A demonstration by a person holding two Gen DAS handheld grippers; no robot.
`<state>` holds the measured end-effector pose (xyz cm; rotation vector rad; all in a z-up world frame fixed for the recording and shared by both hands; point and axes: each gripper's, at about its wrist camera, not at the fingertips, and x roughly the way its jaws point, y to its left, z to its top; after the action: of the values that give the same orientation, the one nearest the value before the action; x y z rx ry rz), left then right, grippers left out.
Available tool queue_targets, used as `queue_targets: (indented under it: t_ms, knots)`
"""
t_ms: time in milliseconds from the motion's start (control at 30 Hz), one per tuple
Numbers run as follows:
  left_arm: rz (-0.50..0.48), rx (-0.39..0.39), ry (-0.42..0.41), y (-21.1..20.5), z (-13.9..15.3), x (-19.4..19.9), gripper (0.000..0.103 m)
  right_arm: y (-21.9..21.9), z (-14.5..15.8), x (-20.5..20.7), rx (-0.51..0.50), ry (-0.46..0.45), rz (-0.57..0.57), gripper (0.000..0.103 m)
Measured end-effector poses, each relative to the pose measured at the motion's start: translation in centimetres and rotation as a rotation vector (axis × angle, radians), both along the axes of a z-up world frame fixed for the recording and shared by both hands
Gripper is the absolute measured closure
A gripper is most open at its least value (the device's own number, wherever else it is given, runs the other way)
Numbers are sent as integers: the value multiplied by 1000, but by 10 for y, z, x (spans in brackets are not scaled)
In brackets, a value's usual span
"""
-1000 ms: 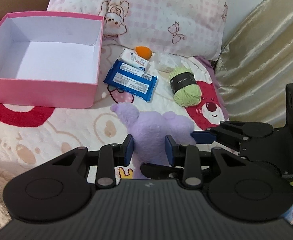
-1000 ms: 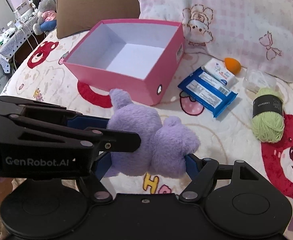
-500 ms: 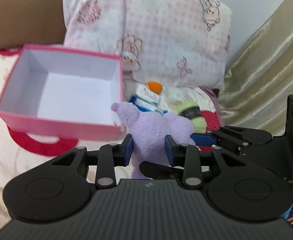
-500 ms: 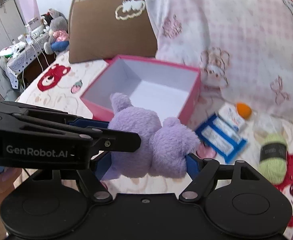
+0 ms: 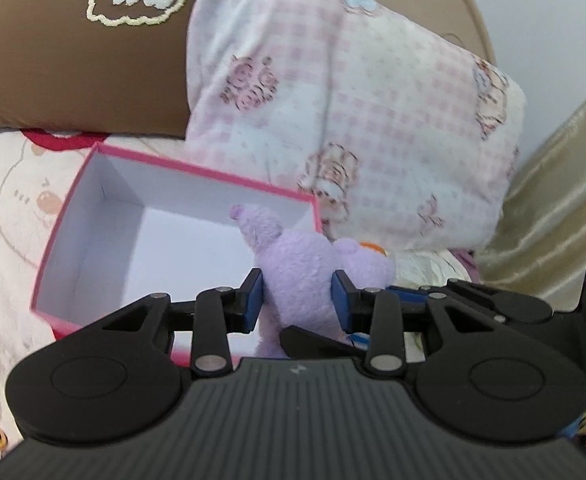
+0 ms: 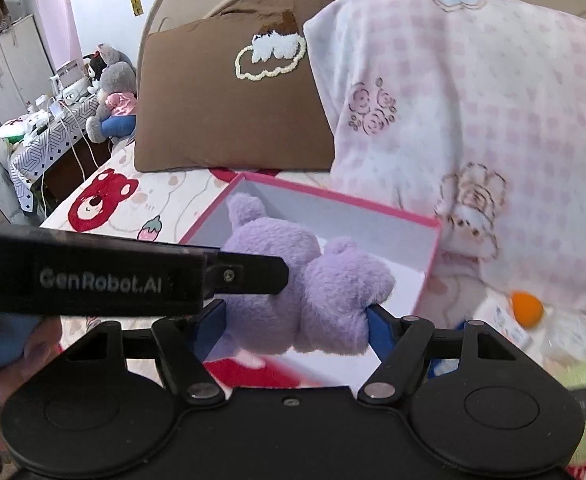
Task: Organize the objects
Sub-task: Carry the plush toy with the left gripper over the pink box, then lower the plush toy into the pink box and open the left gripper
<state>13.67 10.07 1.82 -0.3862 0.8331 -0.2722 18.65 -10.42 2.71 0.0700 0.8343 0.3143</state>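
purple plush toy (image 5: pixel 293 276), previously low over bedspread, now above pink box (image 5: pixel 65 216)

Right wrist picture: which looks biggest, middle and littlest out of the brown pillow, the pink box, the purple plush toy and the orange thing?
1. brown pillow
2. pink box
3. purple plush toy, though it is nearest the camera, so unsure against the box
4. orange thing

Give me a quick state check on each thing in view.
purple plush toy: lifted, gripped from both sides, in front of the box
pink box: open, nothing seen inside
left gripper: shut on toy
right gripper: shut on toy
orange ball: lying on the bedspread
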Motion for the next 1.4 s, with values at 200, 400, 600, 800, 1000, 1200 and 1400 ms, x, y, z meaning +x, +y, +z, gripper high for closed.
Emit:
queue_targets:
  t_ms: [200, 400, 600, 800, 1000, 1200, 1400]
  knots:
    - [54, -5, -8, 22, -10, 48, 69, 4, -7, 46, 55, 5, -23, 31]
    - [78, -74, 52, 35, -47, 84, 69, 10, -32, 81, 34, 63, -44, 34]
    - [87, -108, 78, 48, -88, 98, 69, 16, -63, 98, 19, 107, -54, 37]
    - [127, -65, 103, 56, -106, 108, 69, 26, -81, 117, 12, 150, -19, 38]
    - [145, -33, 93, 63, -114, 114, 68, 29, -96, 126, 50, 166, -16, 40]
    - [160, 11, 124, 61, -133, 129, 68, 32, -117, 146, 34, 200, -23, 41]
    - [182, 33, 178, 59, -153, 143, 68, 36, -138, 160, 24, 249, -38, 41]
